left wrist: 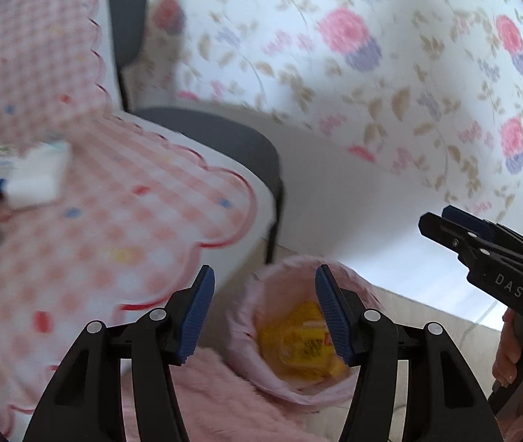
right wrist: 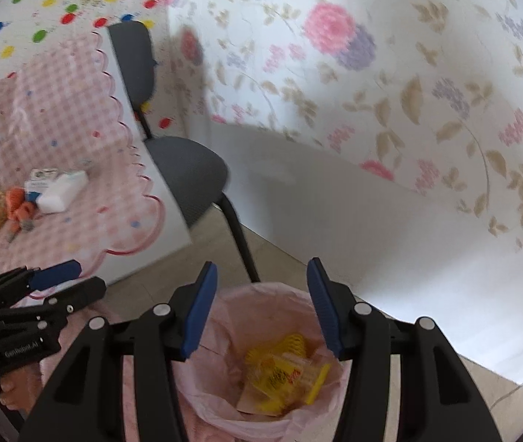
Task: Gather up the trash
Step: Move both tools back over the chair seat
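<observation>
Both grippers, left (left wrist: 263,307) marked "GenRobot.AI", right (right wrist: 261,307) "DAS", fingers apart, empty.

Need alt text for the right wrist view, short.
The open right gripper hangs empty over a bin lined with a pink bag that holds yellow wrappers. The left gripper shows at lower left; behind it, boxes and orange scraps lie on a pink checked tablecloth beside a grey chair.

My left gripper (left wrist: 263,316) and right gripper (right wrist: 261,309) look alike: black angular linkage arms with round silver pivot pins and ribbed blue finger pads (right wrist: 202,309). White lettering marks each black housing, at three o'clock in the left view, nine o'clock in the right.
</observation>
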### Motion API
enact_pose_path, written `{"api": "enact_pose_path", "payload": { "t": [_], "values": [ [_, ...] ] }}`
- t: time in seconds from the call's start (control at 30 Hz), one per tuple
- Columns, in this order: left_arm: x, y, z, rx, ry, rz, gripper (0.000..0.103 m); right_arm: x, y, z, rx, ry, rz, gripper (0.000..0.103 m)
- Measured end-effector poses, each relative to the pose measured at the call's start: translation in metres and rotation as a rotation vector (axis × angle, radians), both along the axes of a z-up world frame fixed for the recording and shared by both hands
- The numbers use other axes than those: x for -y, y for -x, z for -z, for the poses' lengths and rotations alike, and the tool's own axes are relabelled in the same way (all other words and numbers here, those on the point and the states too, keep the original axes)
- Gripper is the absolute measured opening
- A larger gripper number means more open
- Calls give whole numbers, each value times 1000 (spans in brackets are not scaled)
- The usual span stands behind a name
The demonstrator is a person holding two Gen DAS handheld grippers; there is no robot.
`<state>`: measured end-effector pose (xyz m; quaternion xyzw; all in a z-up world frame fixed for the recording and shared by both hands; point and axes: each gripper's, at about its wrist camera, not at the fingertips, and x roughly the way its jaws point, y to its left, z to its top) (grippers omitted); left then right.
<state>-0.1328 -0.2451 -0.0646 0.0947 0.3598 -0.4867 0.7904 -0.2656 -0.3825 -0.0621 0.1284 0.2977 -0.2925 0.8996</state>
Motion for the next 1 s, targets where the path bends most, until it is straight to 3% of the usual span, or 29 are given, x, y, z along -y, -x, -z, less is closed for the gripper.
{"api": "enact_pose_path", "payload": {
  "t": [0.2,0.53,1.0],
  "values": [
    [-44,-17,-23,50,7,-120,58,-22,-23,-19,36,23,-97,50],
    [-123,-53,-41,49,13,-321,62,-61,-80,-43,76,42,-270,50],
    [-195,-117,-48,114,-73,-648,64,-91,-180,-41,45,28,-440,50]
  ]
}}
